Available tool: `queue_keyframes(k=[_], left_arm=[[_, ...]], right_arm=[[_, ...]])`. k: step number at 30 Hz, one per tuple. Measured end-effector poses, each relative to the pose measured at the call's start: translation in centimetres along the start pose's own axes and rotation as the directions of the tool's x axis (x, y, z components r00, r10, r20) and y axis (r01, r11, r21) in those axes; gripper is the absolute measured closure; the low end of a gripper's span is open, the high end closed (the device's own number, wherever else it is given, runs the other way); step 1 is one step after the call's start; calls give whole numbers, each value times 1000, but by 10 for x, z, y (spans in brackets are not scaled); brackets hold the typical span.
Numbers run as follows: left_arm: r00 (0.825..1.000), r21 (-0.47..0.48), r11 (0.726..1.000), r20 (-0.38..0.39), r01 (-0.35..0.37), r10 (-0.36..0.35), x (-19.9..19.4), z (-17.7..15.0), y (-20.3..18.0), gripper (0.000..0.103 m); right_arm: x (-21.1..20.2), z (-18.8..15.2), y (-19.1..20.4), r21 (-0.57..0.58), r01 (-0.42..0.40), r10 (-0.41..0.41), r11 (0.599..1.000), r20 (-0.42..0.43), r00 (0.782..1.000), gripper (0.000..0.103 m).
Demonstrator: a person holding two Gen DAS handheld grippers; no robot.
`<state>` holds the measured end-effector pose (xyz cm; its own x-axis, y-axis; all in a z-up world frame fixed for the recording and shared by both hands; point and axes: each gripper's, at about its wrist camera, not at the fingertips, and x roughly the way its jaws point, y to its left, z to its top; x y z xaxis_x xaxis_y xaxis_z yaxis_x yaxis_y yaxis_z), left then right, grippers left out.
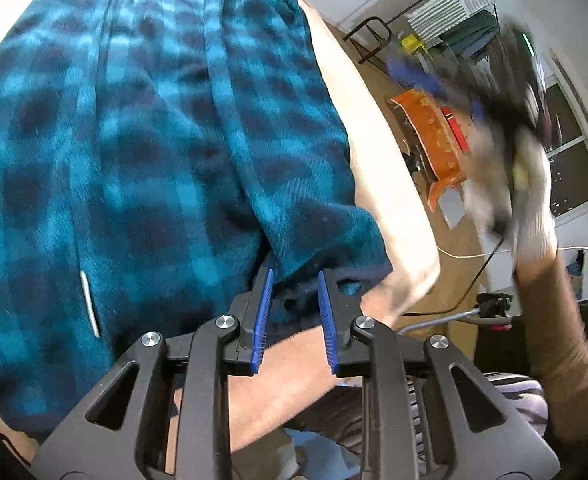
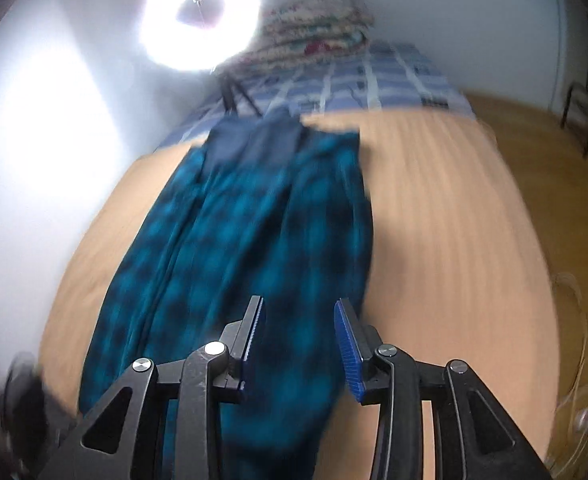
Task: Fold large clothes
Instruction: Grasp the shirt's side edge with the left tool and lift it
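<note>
A teal and dark-blue plaid fleece garment (image 1: 154, 140) lies lengthwise on the pale wooden table (image 1: 386, 168), with a zip pull (image 1: 90, 304) showing near its left side. My left gripper (image 1: 295, 276) sits at the garment's near dark hem; its blue pads stand a little apart, and the hem lies at their tips without being pressed. In the right wrist view, which is blurred, the same garment (image 2: 254, 240) stretches away across the table (image 2: 454, 220). My right gripper (image 2: 300, 304) hangs open above its near end with nothing gripped. It also shows as a blur (image 1: 514, 100) in a gloved hand (image 1: 534, 208).
Beyond the table stands a bed with a blue checked sheet (image 2: 374, 76) and folded floral blankets (image 2: 318, 28). A bright ring light (image 2: 200, 16) glares at the back left. An orange item (image 1: 430, 132), a drying rack (image 1: 454, 4), cables (image 1: 466, 256) and a window (image 1: 570, 160) are at the right.
</note>
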<state>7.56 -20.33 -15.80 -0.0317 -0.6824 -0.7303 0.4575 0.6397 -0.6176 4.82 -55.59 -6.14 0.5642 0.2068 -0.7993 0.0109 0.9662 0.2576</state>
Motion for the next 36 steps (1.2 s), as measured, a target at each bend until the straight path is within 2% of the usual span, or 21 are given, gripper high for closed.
queue_keyframes(k=[2,4,7,12,13,14,15,16,19,23,25,26,28,29,30,31,32,34,36], left_arm=[[1000,-13,1000,-23,4,-4,7,-2,1,82],[999,-26,1000,-35,2,-3,13,-3,3,82],[999,-29,1000,-49,-6,5,21,-5,3,82],[998,3,1000,-61,-12,12,30,-5,0,82],[998,13,1000,-62,-15,15,31,-5,-1,86],[998,27,999,-55,-22,24,30,-5,-4,101],[998,42,999,-46,-32,34,27,-5,-7,102],[999,56,998,-35,-36,38,25,-5,-10,102],[1000,81,997,-18,-3,4,15,-5,-23,103],[1000,133,991,-10,-4,6,10,-9,-37,103],[999,161,987,-13,-28,30,13,-13,-42,103],[999,175,984,-12,-42,45,15,-15,-44,103],[999,182,983,-20,-40,44,16,-15,-46,103],[999,181,983,-14,-38,41,16,-14,-46,103],[999,176,984,-11,-40,43,14,-14,-44,103],[999,162,986,-2,-45,46,14,-11,-42,102],[999,154,987,-3,-49,50,16,-9,-40,93],[997,158,985,5,-73,73,21,-6,-38,83],[996,164,982,3,-90,90,26,-5,-36,82]], right_arm=[[-6,-48,-5,57,-69,72,996,-47,996,65],[-3,-81,-11,113,-91,99,989,-74,992,63],[11,-107,-20,205,-152,171,967,-76,982,58],[38,-117,-27,295,-250,279,922,-59,959,55],[46,-117,-26,295,-249,281,922,-69,957,55],[51,-117,-23,293,-255,289,922,-79,954,58],[55,-117,-21,289,-273,310,917,-88,947,82],[58,-117,-17,290,-294,334,911,-99,937,99],[44,-111,-11,244,-250,284,937,-115,952,102],[11,-98,-17,238,-176,206,955,-109,973,103],[1,-95,-15,177,-100,121,979,-112,986,102],[0,-97,-16,168,-91,111,982,-117,987,101],[2,-104,-21,183,-87,110,979,-118,987,92],[4,-108,-22,190,-87,111,978,-117,987,81],[2,-110,-26,200,-99,123,975,-114,986,63],[1,-117,-29,226,-134,158,965,-92,983,62],[2,-123,-32,243,-165,189,956,-80,979,62],[0,-137,-36,266,-206,232,942,-70,970,63],[-1,-146,-33,275,-227,255,934,-68,965,63]])
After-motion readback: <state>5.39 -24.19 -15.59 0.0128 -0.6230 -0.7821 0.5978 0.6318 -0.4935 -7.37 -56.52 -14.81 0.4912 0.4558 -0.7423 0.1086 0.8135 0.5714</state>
